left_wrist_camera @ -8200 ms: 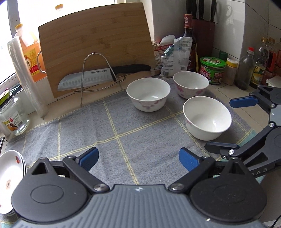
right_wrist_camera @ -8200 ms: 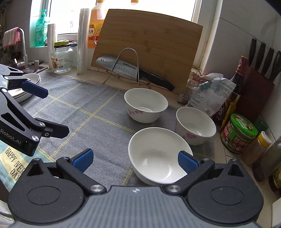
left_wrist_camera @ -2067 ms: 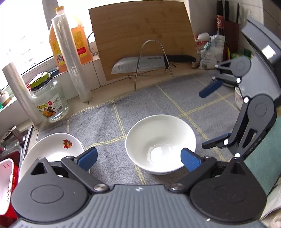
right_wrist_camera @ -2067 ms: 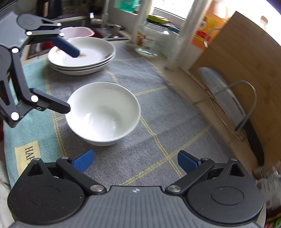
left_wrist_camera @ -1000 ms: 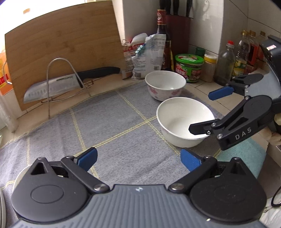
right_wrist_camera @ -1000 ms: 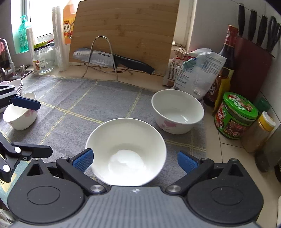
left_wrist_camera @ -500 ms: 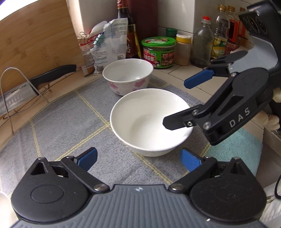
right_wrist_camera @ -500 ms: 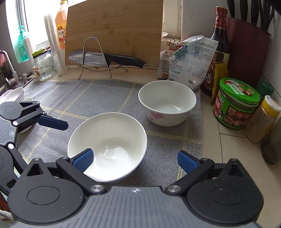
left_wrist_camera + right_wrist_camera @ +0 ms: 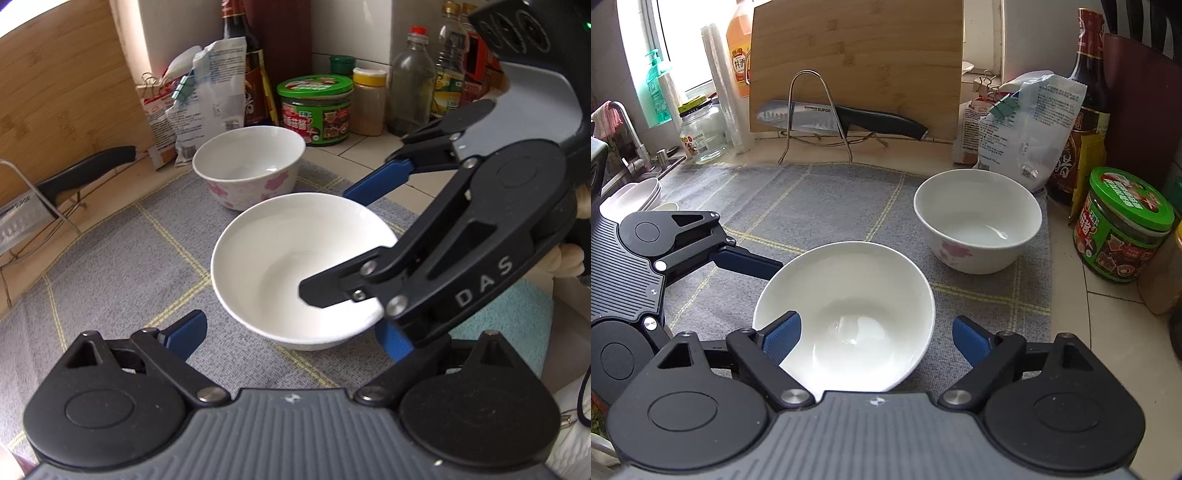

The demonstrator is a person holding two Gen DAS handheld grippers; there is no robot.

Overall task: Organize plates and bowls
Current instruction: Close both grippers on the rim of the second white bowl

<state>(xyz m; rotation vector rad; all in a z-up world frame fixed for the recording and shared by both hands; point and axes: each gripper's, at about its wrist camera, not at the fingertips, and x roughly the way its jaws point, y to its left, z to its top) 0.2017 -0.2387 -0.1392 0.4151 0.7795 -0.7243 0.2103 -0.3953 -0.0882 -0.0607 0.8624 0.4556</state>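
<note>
Plain white bowl (image 9: 846,310), pink-flowered bowl (image 9: 975,225) (grey yellow-checked cloth (image 9: 812,195) beneath).

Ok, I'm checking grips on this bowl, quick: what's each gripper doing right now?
Left gripper: open, just closing around the plain bowl, no grip seen.
Right gripper: open, just closing, one finger inside that bowl, not gripping.

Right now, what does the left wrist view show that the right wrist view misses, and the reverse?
Left wrist only: the clear glass bottle with a red cap in the back corner. Right wrist only: the stacked white plates, the steel tap and the green soap bottle. Both: the plain white ceramic bowl, the flower-patterned white bowl and the green-lidded jar.
</note>
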